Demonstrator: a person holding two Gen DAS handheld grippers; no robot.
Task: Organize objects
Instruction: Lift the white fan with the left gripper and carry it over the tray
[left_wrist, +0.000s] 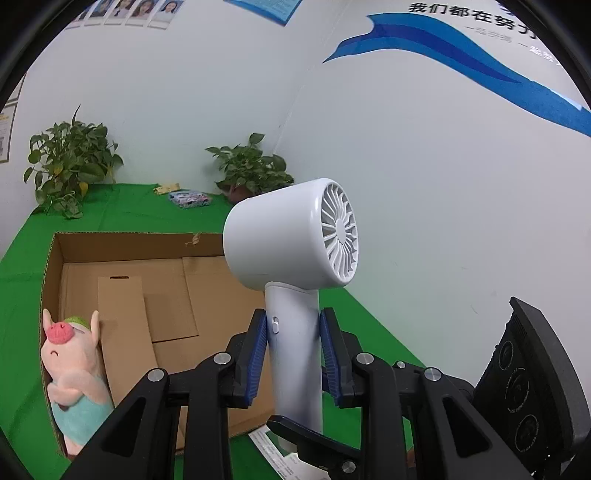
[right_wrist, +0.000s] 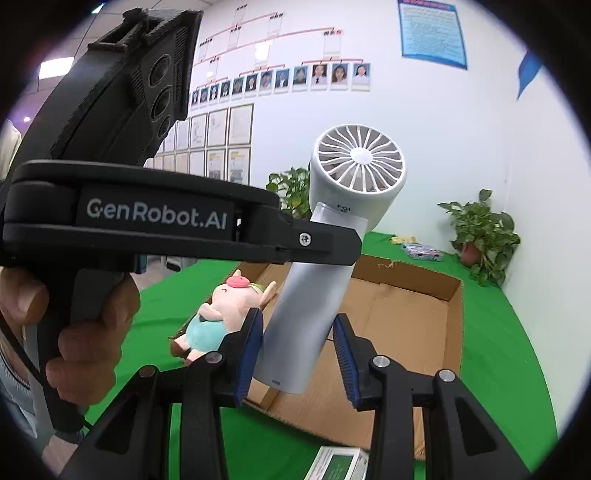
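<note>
A white handheld fan (left_wrist: 291, 236) stands upright in my left gripper (left_wrist: 293, 332), whose blue pads are shut on its handle. It is held above the near right part of an open cardboard box (left_wrist: 125, 243). In the right wrist view the fan (right_wrist: 358, 166) tilts over the box (right_wrist: 454, 317), held by the left gripper (right_wrist: 317, 243). My right gripper (right_wrist: 301, 343) is open, its pads either side of the handle's lower end without gripping it. A pink plush pig (left_wrist: 70, 369) lies in the box's left corner; it also shows in the right wrist view (right_wrist: 225, 306).
The box sits on a green cloth (left_wrist: 22, 295). Two potted plants (left_wrist: 70, 162) (left_wrist: 251, 166) stand by the white wall, with a patterned pouch (left_wrist: 190, 198) between them. A green-and-white carton (right_wrist: 336, 463) lies in front of the box.
</note>
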